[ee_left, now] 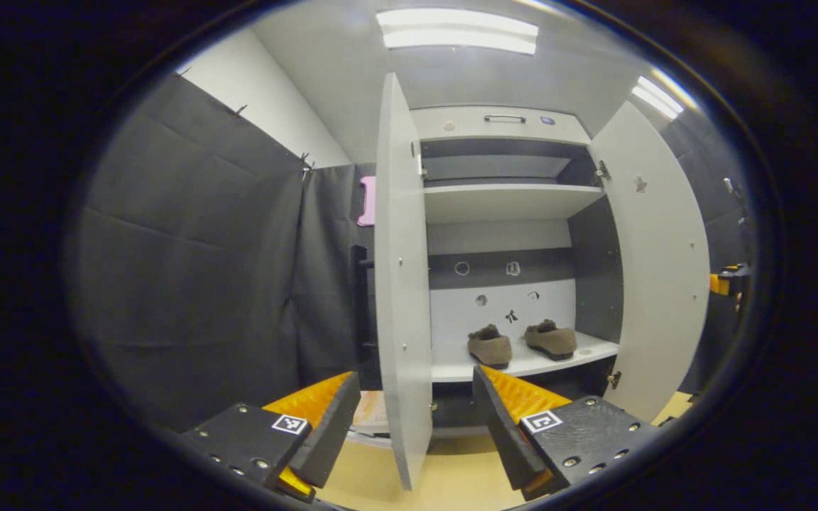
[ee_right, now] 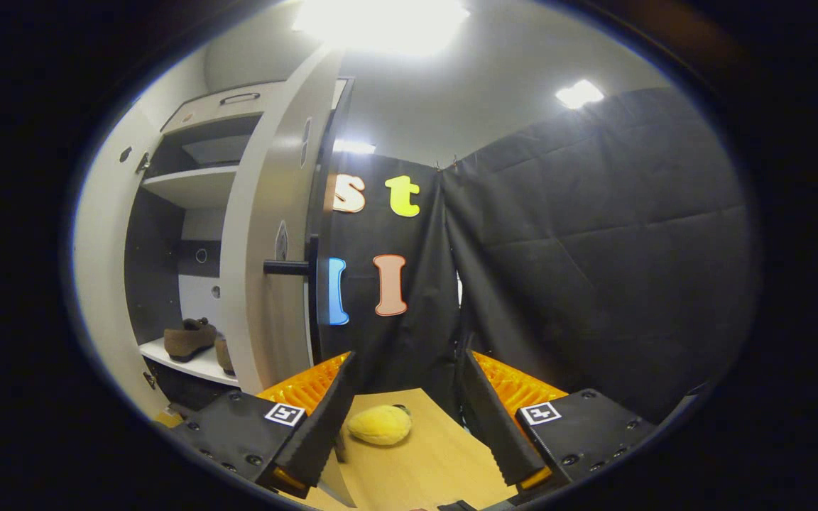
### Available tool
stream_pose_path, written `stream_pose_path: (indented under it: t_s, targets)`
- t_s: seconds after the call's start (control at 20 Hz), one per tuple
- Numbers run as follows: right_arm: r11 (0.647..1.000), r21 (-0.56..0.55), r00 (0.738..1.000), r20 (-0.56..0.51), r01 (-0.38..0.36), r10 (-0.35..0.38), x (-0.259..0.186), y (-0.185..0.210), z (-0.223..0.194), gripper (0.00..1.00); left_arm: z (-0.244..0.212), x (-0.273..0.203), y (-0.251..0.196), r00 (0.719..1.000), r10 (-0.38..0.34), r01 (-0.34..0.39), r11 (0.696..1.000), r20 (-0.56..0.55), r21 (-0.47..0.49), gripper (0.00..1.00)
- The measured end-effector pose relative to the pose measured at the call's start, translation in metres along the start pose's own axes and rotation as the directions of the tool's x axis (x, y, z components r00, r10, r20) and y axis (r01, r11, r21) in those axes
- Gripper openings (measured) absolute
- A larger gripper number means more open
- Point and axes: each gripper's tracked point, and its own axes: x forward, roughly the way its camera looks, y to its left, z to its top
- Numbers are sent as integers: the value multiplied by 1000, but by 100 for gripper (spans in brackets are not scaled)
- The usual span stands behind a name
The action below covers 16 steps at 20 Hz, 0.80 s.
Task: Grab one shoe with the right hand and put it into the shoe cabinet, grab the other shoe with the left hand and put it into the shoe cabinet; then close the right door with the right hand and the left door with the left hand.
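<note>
Both brown shoes already on the lower shelf (ee_left: 451, 369) of the shoe cabinet (ee_left: 501, 124), side by side and just apart: left shoe (ee_left: 490, 346) a touch nearer the front edge, right shoe (ee_left: 551, 338) set slightly farther back. Both doors standing wide open. Left door (ee_left: 400, 284) seen almost edge-on in the left gripper view, its lower edge sitting between the fingers of the left gripper (ee_left: 416, 433), jaws spread wide, nothing held, no clear contact with the door panel. Right door (ee_left: 661, 262) swung out to the far side. Over in the right gripper view, right gripper (ee_right: 405, 419) also spread wide and empty, hanging over the wooden floor (ee_right: 437, 461), beside the right door's outer face with its dark bar handle (ee_right: 287, 267). Small yellow plush toy (ee_right: 379, 424) lying on the floor between those fingers, farther off, untouched. Shoes visible there too, through the open cabinet.
</note>
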Motion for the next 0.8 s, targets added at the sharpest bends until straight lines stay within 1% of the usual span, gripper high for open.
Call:
stream_pose_path:
  t_s: [0.15,0.2,0.25,0.35,0.65,0.8]
  targets:
    - [1000,-8,1000,-12,17,-17,-6,6,1,94,-4,4,30,1000,20,-20,1000,-2,-18,92]
    - [999,-11,1000,-9,30,-30,-7,8,2,90,-7,8,38,1000,23,-23,999,-6,-27,92]
    - [999,-17,999,-10,41,-41,-9,11,2,94,-8,11,45,1000,26,-26,999,-8,-36,92]
    - [999,-10,999,-12,42,-42,-17,19,3,94,-12,16,57,1000,24,-25,999,-11,-47,92]
    - [999,18,1000,1,-31,31,-36,82,5,94,-18,33,87,1000,7,-8,998,-14,-61,92]
    - [998,34,999,4,-52,52,-39,102,4,94,-22,41,101,1000,3,-5,998,-24,-69,92]
